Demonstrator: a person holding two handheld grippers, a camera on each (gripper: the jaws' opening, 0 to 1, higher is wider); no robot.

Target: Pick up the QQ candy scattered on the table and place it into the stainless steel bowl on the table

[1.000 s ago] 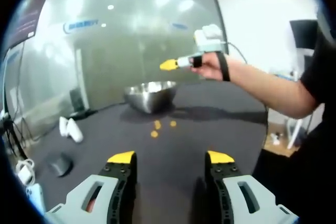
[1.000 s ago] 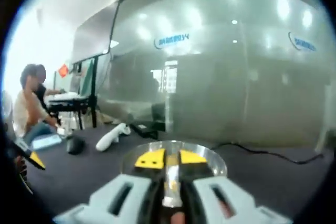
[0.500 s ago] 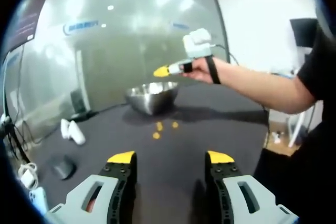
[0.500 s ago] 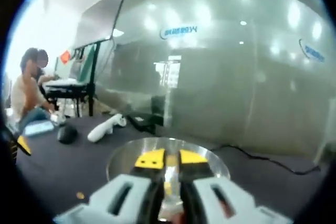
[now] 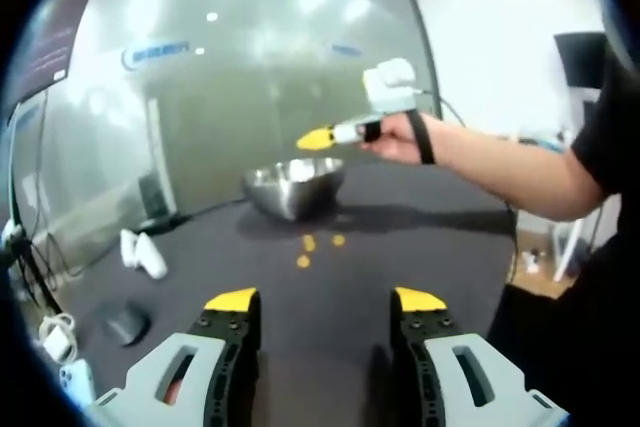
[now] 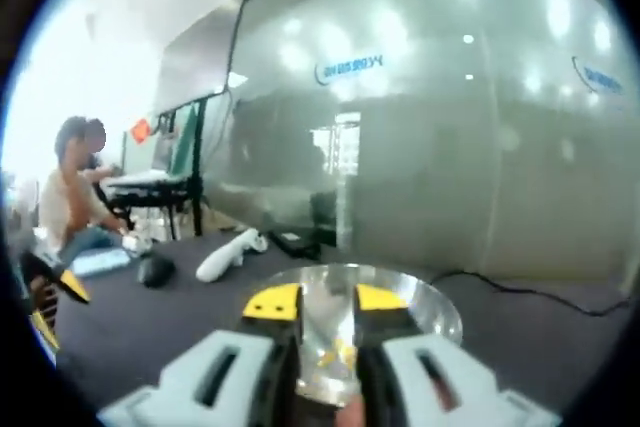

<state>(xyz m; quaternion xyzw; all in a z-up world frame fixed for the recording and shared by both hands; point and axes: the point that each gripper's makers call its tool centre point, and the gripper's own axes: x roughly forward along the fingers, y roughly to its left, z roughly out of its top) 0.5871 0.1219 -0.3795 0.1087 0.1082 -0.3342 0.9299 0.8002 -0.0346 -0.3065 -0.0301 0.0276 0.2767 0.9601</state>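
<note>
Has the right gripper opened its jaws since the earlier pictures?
Yes. In the right gripper view, the right gripper has parted its jaws over the stainless steel bowl, where yellow candy lies inside.

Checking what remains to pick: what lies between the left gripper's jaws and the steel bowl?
In the left gripper view, three QQ candies lie on dark table between left gripper and bowl.

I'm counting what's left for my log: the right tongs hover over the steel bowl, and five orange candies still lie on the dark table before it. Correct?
Not quite: the left gripper view shows three orange candies on the dark table before the steel bowl, not five. The rest holds: the right tongs hover over the bowl.
</note>
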